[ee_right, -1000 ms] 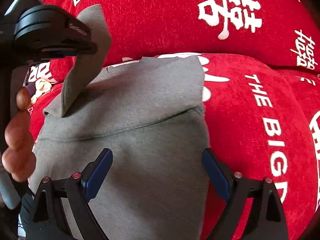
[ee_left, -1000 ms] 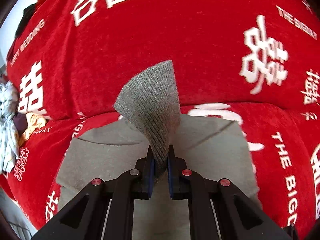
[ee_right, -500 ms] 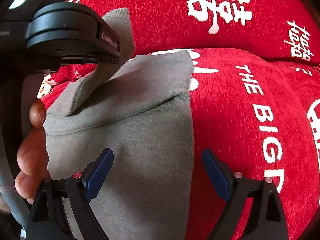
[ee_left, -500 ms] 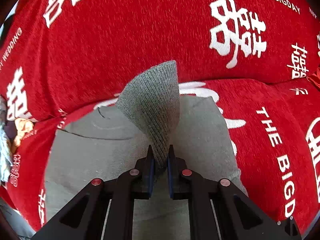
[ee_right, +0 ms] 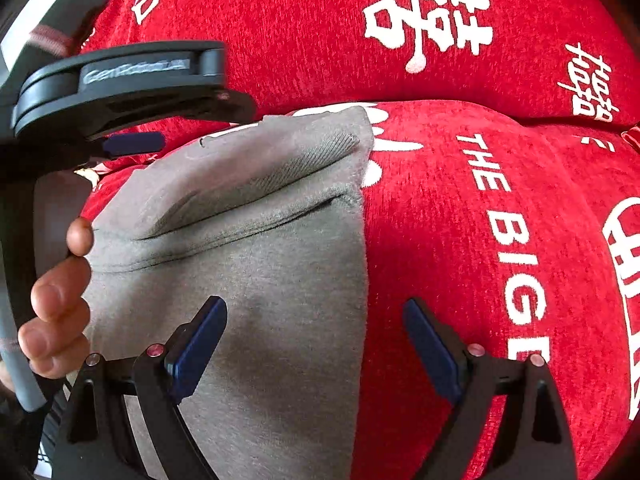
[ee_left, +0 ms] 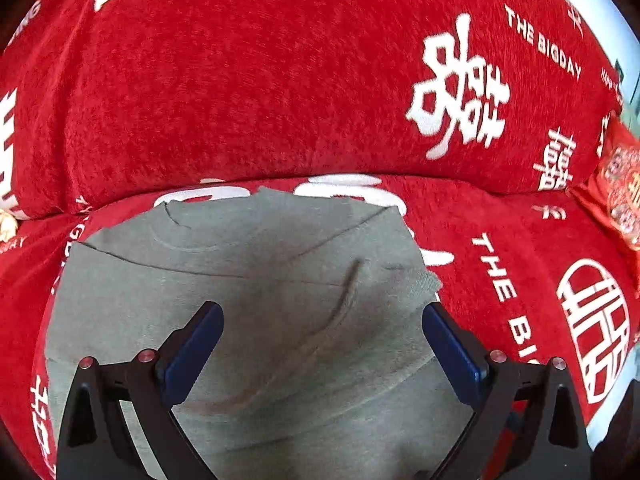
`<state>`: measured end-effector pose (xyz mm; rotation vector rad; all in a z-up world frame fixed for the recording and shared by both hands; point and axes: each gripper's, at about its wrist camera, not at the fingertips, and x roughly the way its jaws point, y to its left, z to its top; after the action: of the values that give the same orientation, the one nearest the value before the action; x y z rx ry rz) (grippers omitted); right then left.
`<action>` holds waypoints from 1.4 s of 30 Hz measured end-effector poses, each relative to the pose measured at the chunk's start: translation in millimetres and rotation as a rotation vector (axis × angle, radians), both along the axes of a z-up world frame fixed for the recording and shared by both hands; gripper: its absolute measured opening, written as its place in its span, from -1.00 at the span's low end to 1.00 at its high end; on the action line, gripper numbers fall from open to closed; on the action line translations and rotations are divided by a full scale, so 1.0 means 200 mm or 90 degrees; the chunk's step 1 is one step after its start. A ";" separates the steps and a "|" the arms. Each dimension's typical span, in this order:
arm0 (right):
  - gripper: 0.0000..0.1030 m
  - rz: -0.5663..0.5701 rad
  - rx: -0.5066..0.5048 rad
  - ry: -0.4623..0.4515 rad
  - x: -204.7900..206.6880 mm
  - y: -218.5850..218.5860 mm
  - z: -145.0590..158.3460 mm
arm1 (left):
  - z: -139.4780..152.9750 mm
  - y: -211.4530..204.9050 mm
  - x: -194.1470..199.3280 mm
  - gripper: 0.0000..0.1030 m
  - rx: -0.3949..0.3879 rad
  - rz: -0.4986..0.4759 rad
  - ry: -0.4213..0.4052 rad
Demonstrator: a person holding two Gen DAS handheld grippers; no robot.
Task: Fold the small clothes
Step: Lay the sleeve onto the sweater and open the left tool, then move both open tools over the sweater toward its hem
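Left wrist view. Left hand-held gripper (ee_left: 322, 350): black frame, blue pads, jaws spread wide, having just been opening; nothing pinched. Grey knit garment (ee_left: 248, 304): lies flat directly under and ahead of the jaws, spanning the gap between both pads and reaching past the left pad. A ribbed cuff (ee_left: 418, 280) rests on the garment just ahead of the right pad, with a loose raised fold running from it back toward the middle of the gap. Red plush sofa cover with white characters and lettering (ee_left: 280, 80): carries the garment, rising as a backrest beyond the garment's far edge and extending right of the right pad.

Right wrist view. Right hand-held gripper (ee_right: 314, 346): same build, jaws spread, clamping nothing. The grey garment (ee_right: 256, 280) lies beneath the left pad and the left half of the gap; its straight right edge runs through the gap, so the right pad stands over bare red cover (ee_right: 460, 220). A folded-over ribbed band lies across the garment's far end, ahead of the jaws. The left hand-held gripper (ee_right: 134, 142) hangs above the garment's far left corner, apart from it, with a person's fingers (ee_right: 60, 292) on its handle to the left.
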<state>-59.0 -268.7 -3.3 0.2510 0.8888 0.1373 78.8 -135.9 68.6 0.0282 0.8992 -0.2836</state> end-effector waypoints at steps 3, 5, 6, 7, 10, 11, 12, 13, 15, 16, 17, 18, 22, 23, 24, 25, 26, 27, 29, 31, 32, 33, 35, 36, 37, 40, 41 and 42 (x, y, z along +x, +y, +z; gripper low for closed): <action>0.79 -0.006 0.010 -0.018 0.00 -0.04 0.05 | 0.01 0.13 0.01 0.94 -0.020 0.014 0.002; 0.79 -0.017 0.020 -0.027 0.06 -0.07 0.11 | -0.01 0.22 0.03 0.94 -0.013 0.039 0.004; 0.79 -0.025 0.022 -0.039 0.10 -0.08 0.15 | -0.02 0.27 0.05 0.94 -0.011 0.058 0.013; 0.79 -0.029 0.026 -0.049 0.14 -0.09 0.19 | -0.05 0.31 0.07 0.94 -0.012 0.075 0.027; 0.79 -0.013 0.024 -0.012 0.42 -0.04 0.25 | -0.11 0.36 0.10 0.94 -0.002 0.104 0.063; 0.79 -0.012 -0.018 0.023 0.54 0.01 0.24 | -0.14 0.37 0.10 0.94 0.007 0.110 0.068; 0.79 -0.011 -0.046 0.039 0.60 0.04 0.23 | -0.16 0.37 0.10 0.94 0.024 0.114 0.074; 0.79 -0.003 -0.086 0.059 0.69 0.09 0.21 | -0.18 0.37 0.09 0.94 0.037 0.113 0.076; 0.79 0.019 -0.120 0.095 0.80 0.17 0.18 | -0.21 0.36 0.05 0.94 0.056 0.103 0.071; 0.79 0.046 -0.130 0.120 0.85 0.23 0.15 | -0.22 0.35 0.03 0.94 0.068 0.094 0.068; 0.79 0.070 -0.147 0.135 0.87 0.28 0.13 | -0.23 0.36 0.02 0.94 0.075 0.088 0.067; 0.79 0.092 -0.195 0.154 0.87 0.33 0.11 | -0.25 0.35 0.00 0.94 0.085 0.080 0.069; 0.79 0.164 -0.363 0.175 0.73 0.36 0.06 | -0.30 0.37 -0.06 0.94 0.088 0.054 0.079; 0.79 0.177 -0.358 0.181 0.65 0.32 0.07 | -0.30 0.37 -0.09 0.94 0.087 0.040 0.082; 0.79 0.178 -0.346 0.178 0.59 0.27 0.10 | -0.30 0.37 -0.12 0.94 0.088 0.026 0.081; 0.79 0.173 -0.340 0.175 0.51 0.21 0.12 | -0.30 0.37 -0.14 0.94 0.090 0.015 0.077; 0.79 0.165 -0.346 0.172 0.44 0.16 0.14 | -0.30 0.37 -0.16 0.94 0.092 0.002 0.072; 0.79 0.155 -0.350 0.168 0.39 0.12 0.15 | -0.30 0.36 -0.18 0.94 0.093 -0.008 0.067; 0.79 0.127 -0.326 0.153 0.31 0.05 0.20 | -0.28 0.36 -0.20 0.94 0.094 -0.009 0.054; 0.79 0.099 -0.276 0.121 0.28 0.03 0.26 | -0.25 0.38 -0.19 0.94 0.077 0.005 0.046; 0.79 0.083 -0.254 0.100 0.28 0.04 0.29 | -0.24 0.39 -0.18 0.94 0.064 0.017 0.047; 0.79 0.068 -0.231 0.080 0.29 0.05 0.32 | -0.23 0.41 -0.16 0.94 0.053 0.032 0.048; 0.79 0.056 -0.184 0.057 0.33 0.09 0.32 | -0.23 0.46 -0.12 0.94 0.054 0.057 0.049; 0.79 0.063 -0.155 0.053 0.37 0.14 0.31 | -0.25 0.48 -0.11 0.94 0.061 0.068 0.056; 0.79 0.080 -0.122 0.057 0.40 0.19 0.27 | -0.26 0.51 -0.10 0.94 0.066 0.077 0.063; 0.79 0.090 -0.087 0.092 0.47 0.29 0.12 | -0.34 0.66 -0.08 0.94 0.063 0.119 0.089; 0.79 0.085 -0.088 0.101 0.48 0.30 0.09 | -0.36 0.73 -0.07 0.94 0.042 0.131 0.103; 0.79 0.072 -0.094 0.111 0.50 0.32 0.04 | -0.38 0.77 -0.07 0.94 0.024 0.133 0.106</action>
<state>41.3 -205.4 5.5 0.0749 1.0815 0.1559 65.1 17.9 -6.5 -0.0556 1.0634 -0.0751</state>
